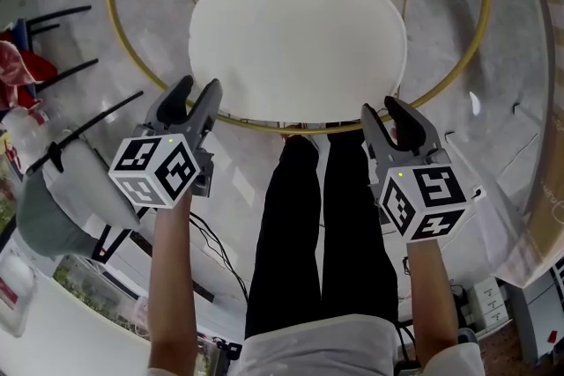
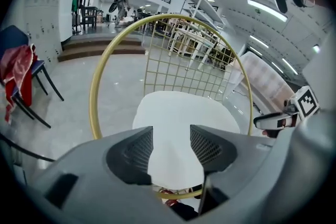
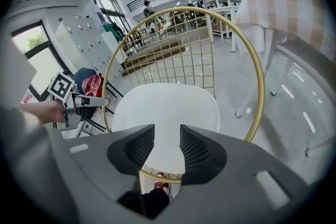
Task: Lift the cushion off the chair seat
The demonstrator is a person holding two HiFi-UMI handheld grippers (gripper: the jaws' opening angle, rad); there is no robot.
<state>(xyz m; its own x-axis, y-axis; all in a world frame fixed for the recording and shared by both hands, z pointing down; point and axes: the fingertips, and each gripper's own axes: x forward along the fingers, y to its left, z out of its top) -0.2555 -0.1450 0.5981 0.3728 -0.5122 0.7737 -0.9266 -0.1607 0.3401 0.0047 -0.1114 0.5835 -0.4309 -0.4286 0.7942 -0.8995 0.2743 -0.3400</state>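
Note:
A white oval cushion (image 1: 298, 44) lies on the seat of a round gold wire chair (image 1: 119, 31). My left gripper (image 1: 196, 92) hangs open at the cushion's near left edge, apart from it. My right gripper (image 1: 388, 114) stands open at the near right edge, over the gold rim, and holds nothing. In the left gripper view the cushion (image 2: 181, 128) shows through the gap of the left gripper (image 2: 171, 152). The right gripper view has the cushion (image 3: 168, 110) beyond the gap of the right gripper (image 3: 163, 150). Nothing is between either pair of pads.
The person's black-trousered legs (image 1: 322, 224) stand just before the chair's front rim. A grey bag and black chair legs (image 1: 62, 145) lie at the left. A draped table (image 1: 529, 145) stands at the right. A blue chair with red cloth (image 2: 18, 68) is further left.

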